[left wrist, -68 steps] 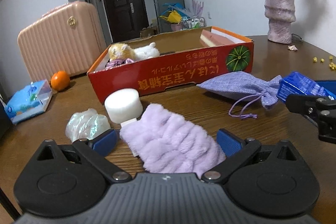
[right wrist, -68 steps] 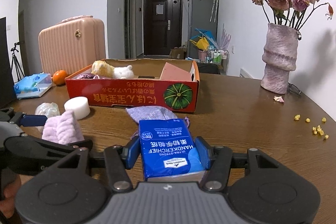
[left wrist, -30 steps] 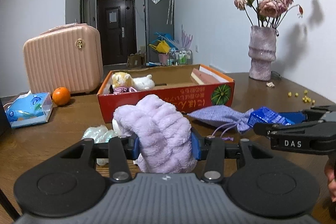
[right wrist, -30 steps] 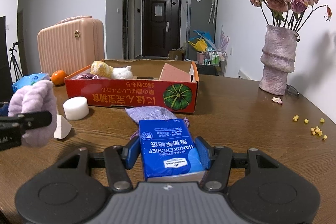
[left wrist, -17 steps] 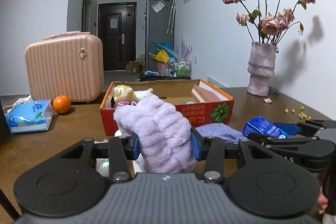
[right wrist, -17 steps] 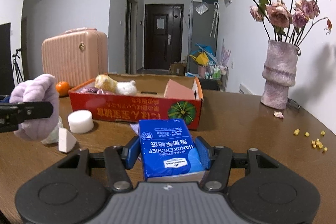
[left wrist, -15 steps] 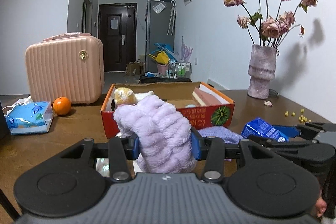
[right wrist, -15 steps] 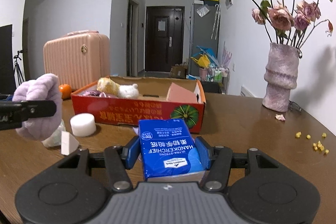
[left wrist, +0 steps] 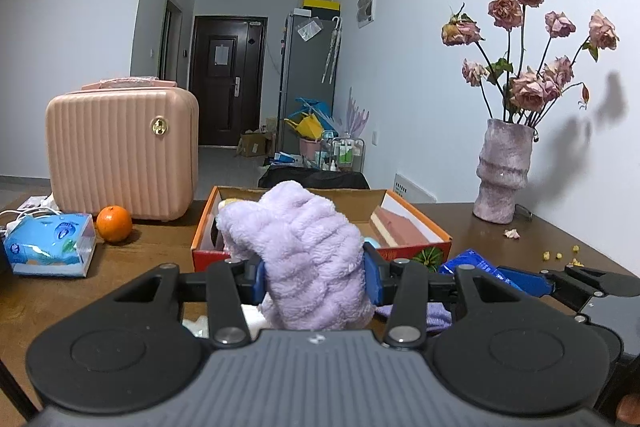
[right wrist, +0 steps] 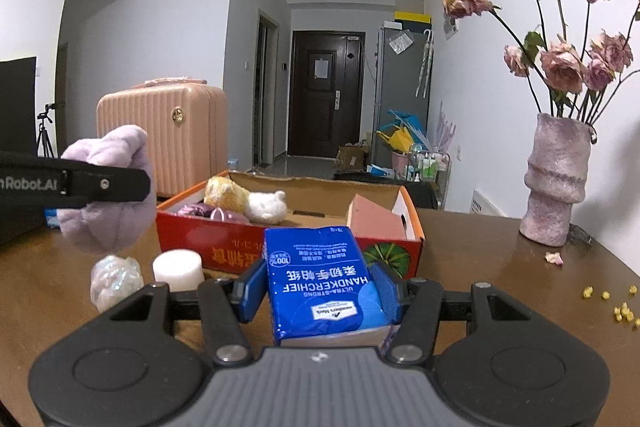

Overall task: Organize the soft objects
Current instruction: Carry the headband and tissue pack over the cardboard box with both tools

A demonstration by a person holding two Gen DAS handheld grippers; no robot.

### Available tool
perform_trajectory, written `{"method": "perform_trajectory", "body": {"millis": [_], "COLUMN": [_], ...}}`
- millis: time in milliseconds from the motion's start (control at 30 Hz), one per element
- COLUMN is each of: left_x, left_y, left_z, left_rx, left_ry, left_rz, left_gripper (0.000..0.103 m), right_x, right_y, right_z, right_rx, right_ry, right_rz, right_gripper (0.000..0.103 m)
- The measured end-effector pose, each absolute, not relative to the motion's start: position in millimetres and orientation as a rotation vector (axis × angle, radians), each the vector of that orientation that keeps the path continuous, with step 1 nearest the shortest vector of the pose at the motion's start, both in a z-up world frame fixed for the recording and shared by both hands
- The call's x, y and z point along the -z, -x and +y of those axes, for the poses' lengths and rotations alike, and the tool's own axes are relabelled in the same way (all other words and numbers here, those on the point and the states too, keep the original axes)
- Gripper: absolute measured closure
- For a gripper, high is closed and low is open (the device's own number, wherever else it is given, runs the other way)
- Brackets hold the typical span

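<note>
My left gripper (left wrist: 314, 277) is shut on a fluffy lilac cloth (left wrist: 304, 251), held up above the table in front of the red cardboard box (left wrist: 416, 247). The cloth also shows at the left of the right wrist view (right wrist: 110, 203). My right gripper (right wrist: 320, 287) is shut on a blue handkerchief pack (right wrist: 324, 287), lifted in front of the box (right wrist: 240, 251). The box holds a yellow plush (right wrist: 226, 197), a white plush (right wrist: 266, 207) and a pink block (right wrist: 370, 217).
A white foam cylinder (right wrist: 176, 269) and a crinkled clear wrap (right wrist: 114, 281) lie on the table before the box. A purple pouch (left wrist: 416, 313) lies under the left gripper. A pink suitcase (left wrist: 120, 153), an orange (left wrist: 114, 223), a tissue pack (left wrist: 48, 249) and a vase (left wrist: 502, 173) stand around.
My left gripper closed on the lilac cloth and lifted it off the table. Both grippers have risen and moved towards the box. The right gripper still holds the pack.
</note>
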State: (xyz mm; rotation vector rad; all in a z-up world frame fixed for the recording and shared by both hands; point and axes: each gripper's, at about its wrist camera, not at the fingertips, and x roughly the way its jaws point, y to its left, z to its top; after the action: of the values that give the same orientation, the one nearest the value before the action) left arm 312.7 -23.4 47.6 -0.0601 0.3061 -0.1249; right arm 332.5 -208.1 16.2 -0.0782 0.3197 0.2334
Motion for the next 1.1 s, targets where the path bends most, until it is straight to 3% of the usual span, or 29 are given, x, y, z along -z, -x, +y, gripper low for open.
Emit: {"method": "perform_trajectory", "body": {"millis": [1100], "left_x": [-56.7], "left_y": [-424.6], "left_z": [-4.0], "left_rx": [0.044], "left_ry": [0.158], "left_rz": [0.307], "left_gripper": [0.057], "right_x": [-40.2], "right_y": [-444.6], "right_z": [-175.8], "right_rx": [-0.211], "right_ry": [0.055], "right_rz": [0.3], "right_gripper": [0.047]}}
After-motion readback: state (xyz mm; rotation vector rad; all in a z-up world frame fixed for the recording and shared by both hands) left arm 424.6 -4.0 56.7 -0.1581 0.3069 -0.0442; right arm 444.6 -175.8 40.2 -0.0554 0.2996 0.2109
